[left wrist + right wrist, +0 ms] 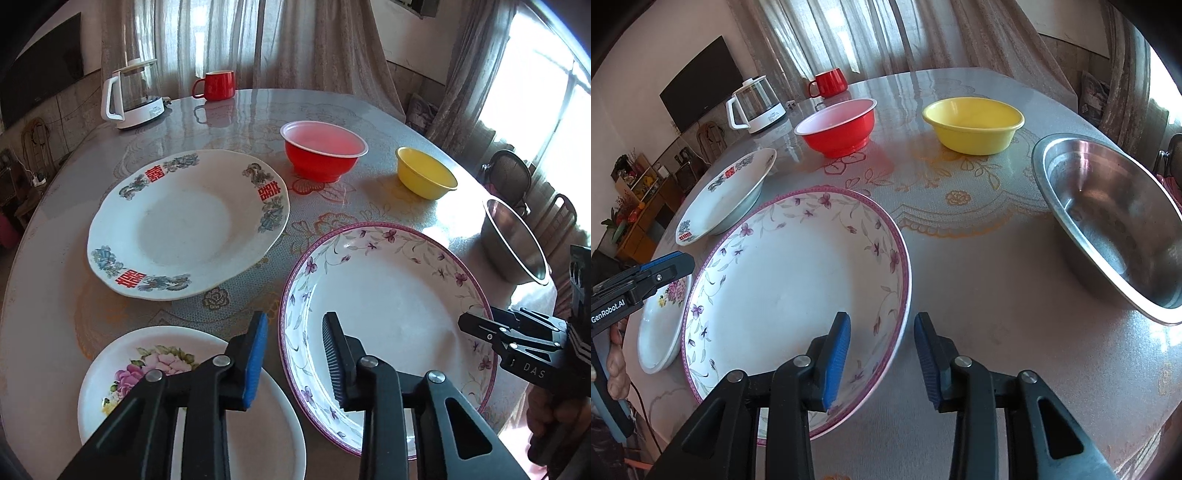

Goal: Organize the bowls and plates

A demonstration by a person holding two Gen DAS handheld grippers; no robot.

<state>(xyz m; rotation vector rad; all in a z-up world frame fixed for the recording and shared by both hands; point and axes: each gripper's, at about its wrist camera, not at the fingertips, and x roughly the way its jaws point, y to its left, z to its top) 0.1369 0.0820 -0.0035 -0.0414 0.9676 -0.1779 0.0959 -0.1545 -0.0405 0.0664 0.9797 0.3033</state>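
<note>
A large plate with a purple floral rim (388, 295) (790, 288) lies at the near middle of the table. A small pink-flower plate (147, 369) (661, 325) lies to its left. A white plate with red characters (184, 229) (727, 192) lies farther left. A red bowl (323, 151) (838, 125), a yellow bowl (424, 171) (973, 123) and a steel bowl (517, 243) (1108, 229) stand behind and to the right. My left gripper (295, 354) is open, hovering between the small plate and the purple-rimmed plate. My right gripper (882, 358) is open over that plate's right rim.
A round table with a patterned cover (960, 258) holds everything. A glass kettle (135, 96) (755, 105) and a red mug (218, 85) (829, 83) stand at the far side. Curtains hang behind. A chair (509, 177) stands by the right edge.
</note>
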